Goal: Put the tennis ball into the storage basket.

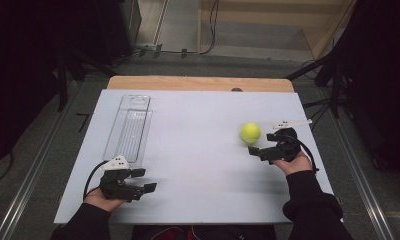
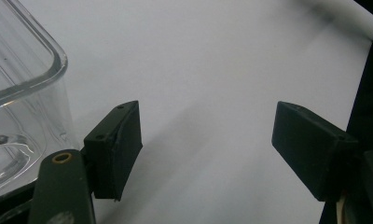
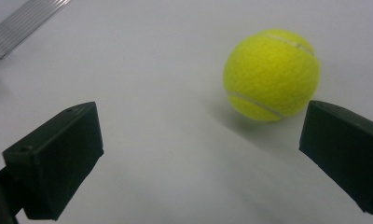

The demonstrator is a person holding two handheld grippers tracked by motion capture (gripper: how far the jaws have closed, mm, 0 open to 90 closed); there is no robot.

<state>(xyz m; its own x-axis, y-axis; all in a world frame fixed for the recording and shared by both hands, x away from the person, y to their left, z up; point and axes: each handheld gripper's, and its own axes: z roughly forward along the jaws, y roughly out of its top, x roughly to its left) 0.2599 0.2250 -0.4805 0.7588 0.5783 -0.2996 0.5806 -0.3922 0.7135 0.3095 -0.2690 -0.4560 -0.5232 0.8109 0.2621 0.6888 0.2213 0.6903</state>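
Observation:
A yellow tennis ball (image 1: 250, 132) lies on the white board (image 1: 198, 170) toward the right side. My right gripper (image 1: 262, 144) is just in front and to the right of it, jaws wide open and pointed leftward. In the right gripper view the ball (image 3: 271, 74) rests a little beyond the right gripper (image 3: 201, 130), nearer its right-hand jaw, with neither pad touching it. My left gripper (image 1: 144, 180) rests near the front left of the board, open. In the left gripper view the left gripper (image 2: 208, 130) has bare white board between its jaws.
A long clear plastic container (image 1: 129, 127) lies lengthwise on the left side of the board, its near end beside my left gripper; its rounded corner (image 2: 21, 93) is close to the left-hand jaw. A wooden table edge (image 1: 198, 83) runs behind the board. Dark stands flank both sides.

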